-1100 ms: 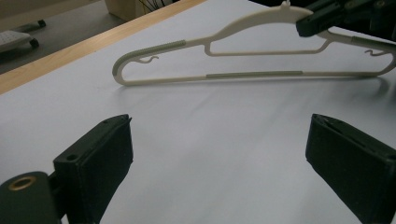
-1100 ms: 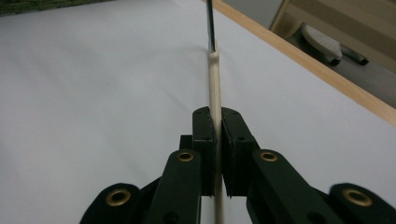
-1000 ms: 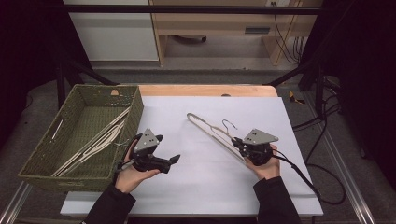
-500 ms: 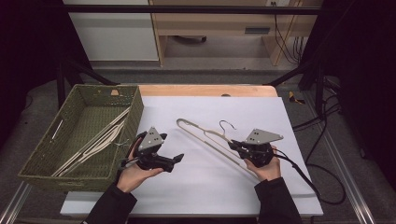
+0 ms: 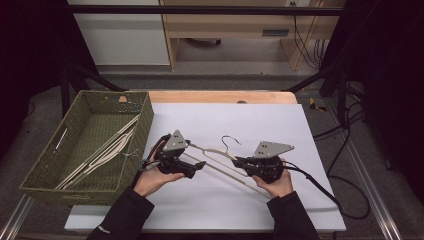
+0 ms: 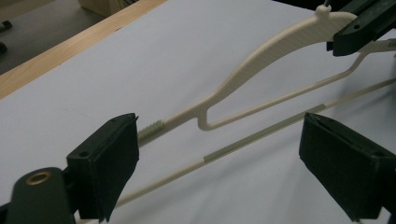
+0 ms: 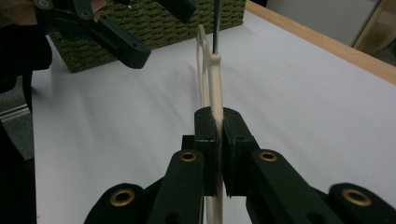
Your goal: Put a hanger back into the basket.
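Observation:
A cream plastic hanger (image 5: 218, 154) with a metal hook (image 5: 229, 140) is held low over the white table sheet (image 5: 280, 125). My right gripper (image 5: 241, 163) is shut on its shoulder near the hook, and the pads clamp the cream bar (image 7: 215, 84) in the right gripper view (image 7: 217, 119). My left gripper (image 5: 196, 169) is open at the hanger's other end. Its jaws have just been closing a little, with the arm tip and lower bar of the hanger (image 6: 261, 51) between them (image 6: 218, 126); the tip lies against the left pad.
A green woven basket (image 5: 145, 120) stands at the table's left with several cream hangers (image 5: 100, 152) inside. A wooden table edge (image 5: 220, 96) runs along the back. Cables trail from the right gripper across the sheet's right side.
The right gripper has swung the hanger left, so that its far end now sits between the left gripper's jaws. The left hand has shifted right to meet it.

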Motion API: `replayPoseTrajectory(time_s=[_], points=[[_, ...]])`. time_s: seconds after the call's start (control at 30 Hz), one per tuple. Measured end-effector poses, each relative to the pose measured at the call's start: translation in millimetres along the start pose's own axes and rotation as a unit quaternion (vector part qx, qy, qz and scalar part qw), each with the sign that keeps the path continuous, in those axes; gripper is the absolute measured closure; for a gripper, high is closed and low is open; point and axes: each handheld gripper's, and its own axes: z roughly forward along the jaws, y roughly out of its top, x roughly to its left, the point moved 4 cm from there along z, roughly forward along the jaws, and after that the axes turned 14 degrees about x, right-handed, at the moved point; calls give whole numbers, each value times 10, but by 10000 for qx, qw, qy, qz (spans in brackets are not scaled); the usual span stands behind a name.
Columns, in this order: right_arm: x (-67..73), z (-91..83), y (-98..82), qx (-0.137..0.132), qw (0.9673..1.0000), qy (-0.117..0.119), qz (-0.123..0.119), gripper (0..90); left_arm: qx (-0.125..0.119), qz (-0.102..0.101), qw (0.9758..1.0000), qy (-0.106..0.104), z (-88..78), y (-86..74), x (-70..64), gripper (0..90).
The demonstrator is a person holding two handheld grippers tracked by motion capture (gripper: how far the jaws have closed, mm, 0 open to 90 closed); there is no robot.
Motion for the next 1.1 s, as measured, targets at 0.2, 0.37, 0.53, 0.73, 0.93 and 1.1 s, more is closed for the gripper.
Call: replayPoseTrajectory(time_s=[0.2,0.37,0.53,0.73,0.93,1.1], points=[[82,56,24,104,9996,191,-156,868,85,225,9995,-187,96,72,-62,209],[133,67,48,77,9991,353,-216,868,162,473,9985,-222,126,118,-121,368],[140,68,47,76,9989,408,-220,868,150,666,9972,-315,122,129,-172,566],[143,66,41,120,9985,475,-246,867,322,842,9955,-276,131,114,-189,629],[121,80,38,190,9989,383,-178,821,474,882,9947,-238,124,94,-226,697],[79,56,45,103,9999,10,-135,740,630,938,9928,-388,106,83,-278,769]])
